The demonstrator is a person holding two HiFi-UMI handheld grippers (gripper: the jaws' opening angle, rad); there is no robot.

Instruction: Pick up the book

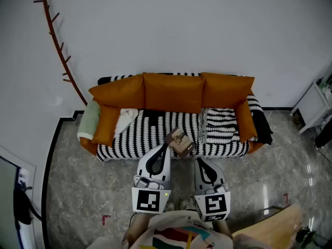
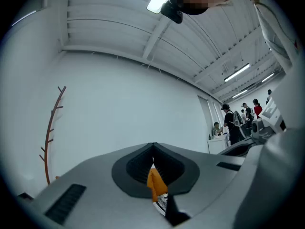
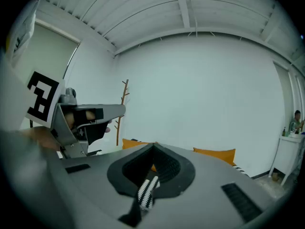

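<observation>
Head view: the book (image 1: 180, 142) lies tilted at the front edge of the striped sofa (image 1: 148, 134) seat, just beyond the tip of the left claw (image 1: 166, 147) and ahead and to the left of the right claw (image 1: 199, 163); whether the left claw touches it cannot be told here.

Left gripper view: the left claw's jaws are closed together with nothing gripped; a sliver of orange cushion (image 2: 155, 181) shows past the tips.

Right gripper view: the right claw is closed and empty too. The left claw hangs beside it, with a wooden coat rack (image 3: 125, 92) on the wall beyond.
</observation>
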